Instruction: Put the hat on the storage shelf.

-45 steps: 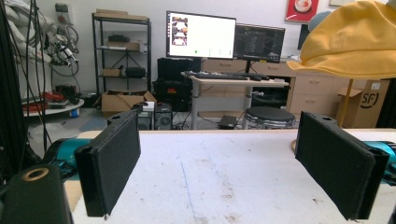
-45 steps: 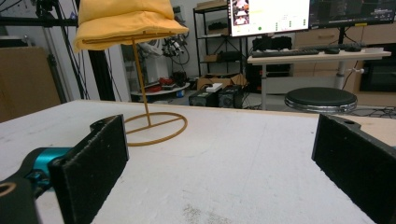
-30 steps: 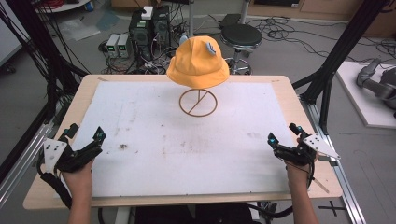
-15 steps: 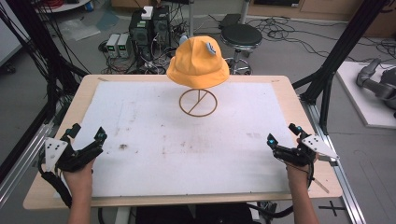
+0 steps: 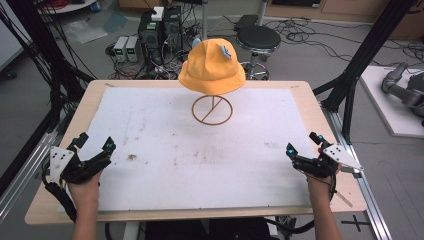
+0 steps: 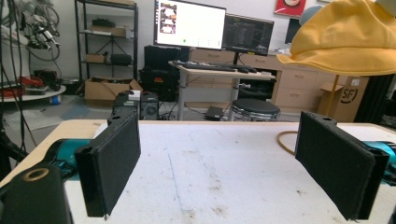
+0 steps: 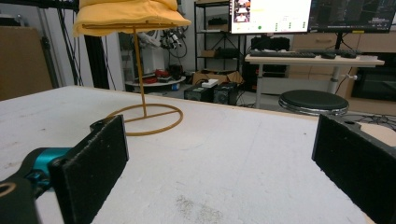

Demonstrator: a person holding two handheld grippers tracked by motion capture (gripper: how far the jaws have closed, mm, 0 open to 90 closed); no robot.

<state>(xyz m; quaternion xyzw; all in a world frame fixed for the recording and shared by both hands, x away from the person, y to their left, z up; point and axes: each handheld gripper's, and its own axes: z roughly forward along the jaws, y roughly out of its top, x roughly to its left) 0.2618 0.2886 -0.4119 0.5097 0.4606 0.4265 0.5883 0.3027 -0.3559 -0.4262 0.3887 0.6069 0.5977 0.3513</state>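
At the near corners of the bench (image 5: 310, 107), 2 grippers are held low by the person's hands, with both forearms entering from the near edge. The left gripper (image 5: 94, 146) is kept just over the white mat (image 5: 165, 150) near its left border, jaws pointed toward the far side and slightly inward. The right gripper (image 5: 303, 144) is kept near the mat's right border, likewise aimed forward and inward. Both pairs of jaws are seen released, spread wide, with nothing between them; bare mat is seen through each gap in the left gripper view and the right gripper view.

Well ahead of both pairs of jaws, the yellow hat (image 5: 212, 69) is perched on a thin wire stand (image 5: 212, 109), whose ring base rests on the far middle of the mat. From the left jaws the hat is seen ahead and to the right (image 6: 345, 37); from the right jaws it is seen ahead and to the left (image 7: 126, 16), with the stand's pole and ring (image 7: 144, 119) below it.

Between the 2 pairs of jaws and the stand, a wide stretch of stained mat lies open. Bare wooden margin is left round the mat on all 4 sides, and the outer jaw of each gripper is seen close to the mat's side border.
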